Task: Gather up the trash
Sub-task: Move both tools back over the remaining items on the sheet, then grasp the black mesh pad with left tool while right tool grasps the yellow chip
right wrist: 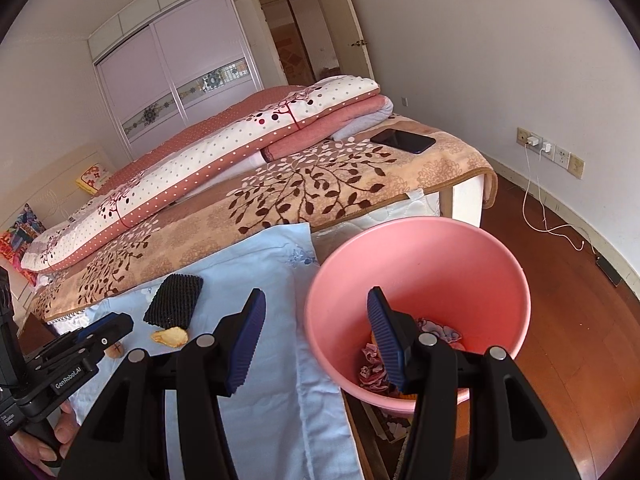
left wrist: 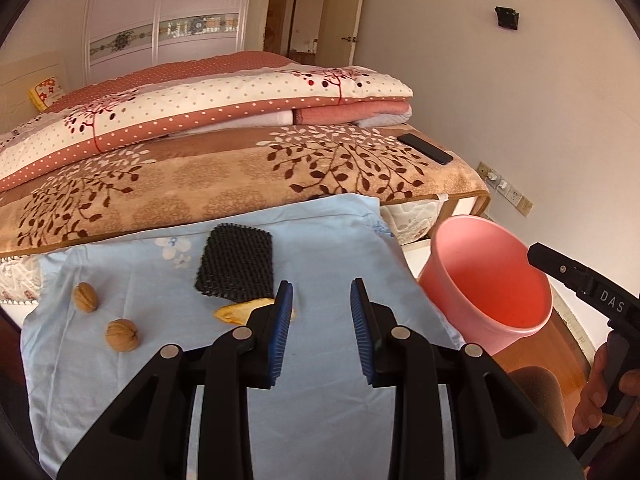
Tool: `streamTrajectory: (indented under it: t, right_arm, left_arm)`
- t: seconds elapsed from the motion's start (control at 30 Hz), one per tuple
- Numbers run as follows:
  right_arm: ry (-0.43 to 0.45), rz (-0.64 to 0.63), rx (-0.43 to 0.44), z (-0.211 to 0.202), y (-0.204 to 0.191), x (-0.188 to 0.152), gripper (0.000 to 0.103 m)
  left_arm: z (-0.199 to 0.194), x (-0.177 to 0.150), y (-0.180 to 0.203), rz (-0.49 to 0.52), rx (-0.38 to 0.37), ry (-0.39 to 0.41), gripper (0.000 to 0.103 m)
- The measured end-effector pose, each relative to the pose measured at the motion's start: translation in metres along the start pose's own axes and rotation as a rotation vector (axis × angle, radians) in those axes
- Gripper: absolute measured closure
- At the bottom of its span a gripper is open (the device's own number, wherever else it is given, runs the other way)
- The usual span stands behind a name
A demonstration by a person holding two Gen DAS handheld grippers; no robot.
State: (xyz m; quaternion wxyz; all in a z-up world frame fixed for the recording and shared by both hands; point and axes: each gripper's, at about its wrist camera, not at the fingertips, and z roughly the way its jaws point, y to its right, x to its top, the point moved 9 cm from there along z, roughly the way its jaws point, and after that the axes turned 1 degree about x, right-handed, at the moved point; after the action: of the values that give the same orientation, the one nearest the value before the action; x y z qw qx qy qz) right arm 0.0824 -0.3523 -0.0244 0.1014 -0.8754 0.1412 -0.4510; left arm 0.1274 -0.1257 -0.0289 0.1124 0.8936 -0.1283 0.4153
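**Two grippers empty, trash on cloth and in bucket**

Two walnuts [left wrist: 85, 297] [left wrist: 122, 334] lie well apart on the light blue cloth [left wrist: 320, 240] spread at the foot of the bed [left wrist: 200, 184]. A black mesh pad [left wrist: 237, 266] rests on the same cloth, with a yellowish peel [left wrist: 234, 312] touching its near edge. Left gripper [left wrist: 321, 296]: jaws apart, nothing between the blue pads, poised above the cloth just beside the peel. Right gripper [right wrist: 316, 304]: jaws apart, nothing held, straddling the near rim of the pink bucket [right wrist: 420, 240]. The bucket stands just beside the cloth's right edge and contains crumpled patterned wrappers [right wrist: 370, 372]. A black phone [right wrist: 403, 140] lies on the brown leaf-patterned blanket [right wrist: 320, 192], well apart from the work area.
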Motion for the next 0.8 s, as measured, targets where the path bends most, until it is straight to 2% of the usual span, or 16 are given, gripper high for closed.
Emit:
streamTrajectory:
  t: [0.23,0.5,0.63,0.8]
  right_arm:
    - [-0.059,-0.024,0.089,0.023,-0.036,-0.016,0.051]
    - [-0.174,-0.134,0.199,0.061,-0.107,-0.049,0.051]
    - [-0.213,-0.190,0.228,0.077,-0.136,-0.061,0.051]
    - [-0.252,-0.235,0.235,0.097,-0.156,-0.070,0.051]
  left_arm:
    - [-0.030,-0.015,-0.067,-0.087,0.133,0.016,0.073]
    - [-0.058,-0.050,-0.148,-0.205,0.275,-0.015,0.073]
    - [-0.061,-0.068,-0.178,-0.267,0.310,-0.047,0.073]
    - [-0.053,-0.077,-0.194,-0.309,0.308,-0.076,0.073]
